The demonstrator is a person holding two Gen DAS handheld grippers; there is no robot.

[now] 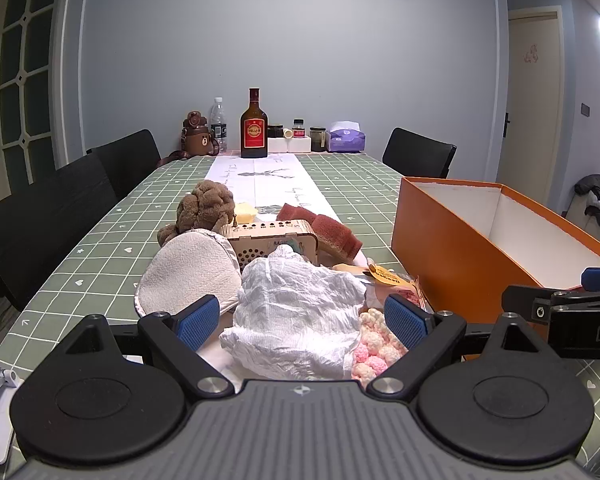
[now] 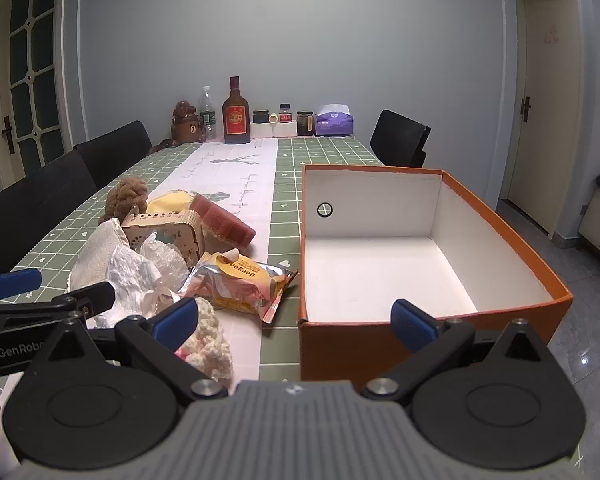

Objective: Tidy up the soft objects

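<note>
The left gripper [image 1: 302, 322] has its jaws spread around a crumpled white cloth [image 1: 296, 312], apparently without pinching it. The right gripper [image 2: 296, 320] hangs with jaws spread at the near wall of the orange box [image 2: 500, 216]. Left of the box on the bench [image 1: 80, 256] lie a plush toy [image 1: 204, 204], sponge [image 1: 328, 228], pouch [image 1: 188, 272] and knit piece [image 2: 212, 340].

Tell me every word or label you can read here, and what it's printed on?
"GenRobo", cut off at the frame edge: on the black left gripper, seen from the right wrist.
"DA", cut off: on the black right gripper, seen from the left wrist.
"RADIO", partly hidden: on the pale wooden perforated box.
Yellow foil snack packet, brown bottle's red label, purple tissue pack: too blurred.
</note>
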